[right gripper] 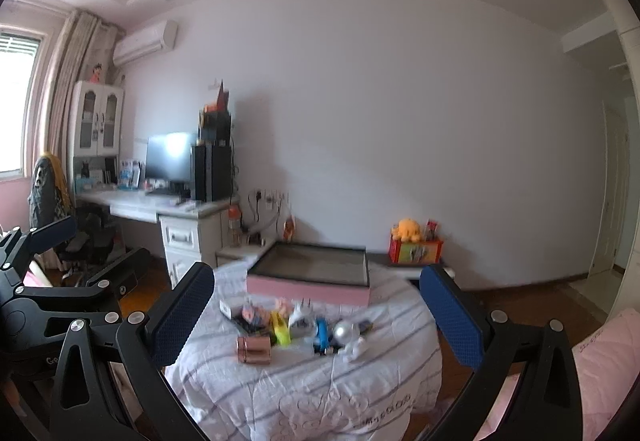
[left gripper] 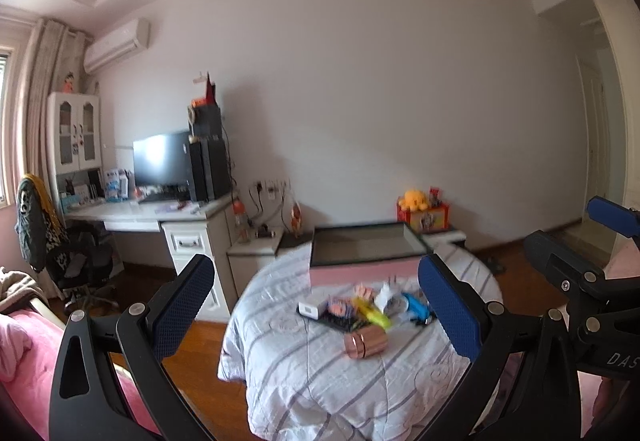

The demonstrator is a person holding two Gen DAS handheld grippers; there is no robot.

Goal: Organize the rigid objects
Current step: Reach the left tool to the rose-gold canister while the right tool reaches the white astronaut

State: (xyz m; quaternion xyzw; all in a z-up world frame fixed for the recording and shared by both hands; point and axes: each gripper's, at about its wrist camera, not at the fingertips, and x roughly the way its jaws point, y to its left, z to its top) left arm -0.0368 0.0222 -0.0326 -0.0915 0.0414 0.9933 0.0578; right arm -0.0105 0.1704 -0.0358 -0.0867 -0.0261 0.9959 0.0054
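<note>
A table under a striped cloth [left gripper: 320, 373] [right gripper: 304, 389] holds a pile of small things in front of a pink box [left gripper: 360, 273] [right gripper: 308, 291] with a dark open inside. In the pile are a copper cylinder [left gripper: 366, 343] [right gripper: 254, 349], a yellow item [left gripper: 374, 315] [right gripper: 280, 333], a blue item [left gripper: 416, 307] [right gripper: 322, 333], a white charger [right gripper: 300, 317], a white box [left gripper: 312, 309] [right gripper: 230, 309] and a silver ball [right gripper: 346, 331]. My left gripper [left gripper: 316, 305] [right gripper: 88, 249] is open and empty, well short of the pile. My right gripper [right gripper: 318, 317] [left gripper: 580, 237] is also open and empty.
A white desk [left gripper: 160, 215] with a monitor [left gripper: 164, 161] and a draped chair [left gripper: 52, 241] stands at the left wall. A low nightstand [left gripper: 256, 245] and a red box topped by a yellow plush [right gripper: 414, 245] sit behind the table. Pink bedding [right gripper: 608, 357] lies near me, above a wooden floor [left gripper: 192, 349].
</note>
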